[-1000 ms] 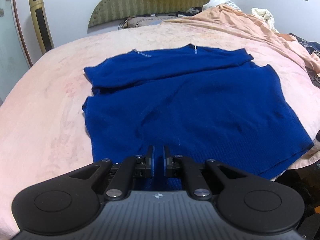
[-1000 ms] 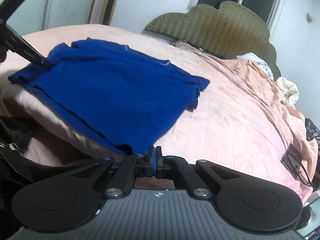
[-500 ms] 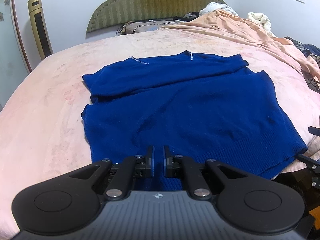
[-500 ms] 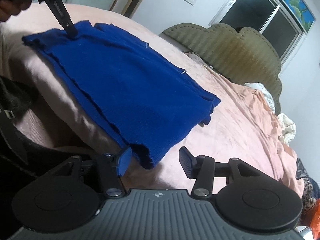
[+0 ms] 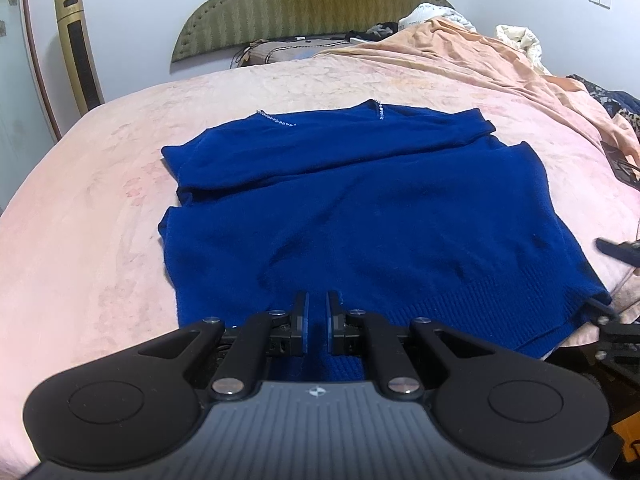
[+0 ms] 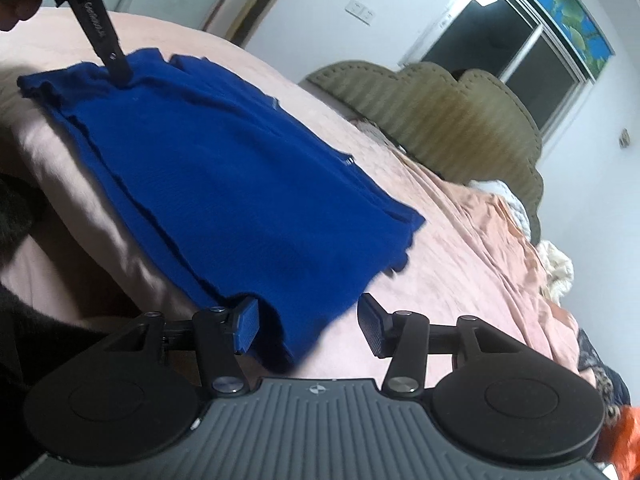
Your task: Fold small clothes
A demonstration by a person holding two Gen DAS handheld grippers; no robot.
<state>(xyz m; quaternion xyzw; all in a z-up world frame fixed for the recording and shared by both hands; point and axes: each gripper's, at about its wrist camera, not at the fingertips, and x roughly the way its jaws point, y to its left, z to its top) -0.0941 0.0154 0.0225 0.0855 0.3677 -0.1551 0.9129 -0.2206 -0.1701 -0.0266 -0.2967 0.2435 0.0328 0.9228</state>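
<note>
soft floppy blue sweater [image 5: 360, 216]: left gripper [image 5: 316, 322] pinching its hem, right gripper [image 6: 308, 328] gaping around the hem corner, grab there.

Left wrist view looks along the pink-covered bed [image 5: 80, 240] toward the headboard; right wrist view, rolled, faces diagonally. Both share the blue knitted sweater [image 5: 360, 220], close.

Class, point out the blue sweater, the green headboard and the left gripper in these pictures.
blue sweater [image 5: 360, 216], left wrist view, middle of its body.
green headboard [image 5: 312, 0], left wrist view, padded centre.
left gripper [image 5: 316, 322], left wrist view, between its fingertips.
</note>
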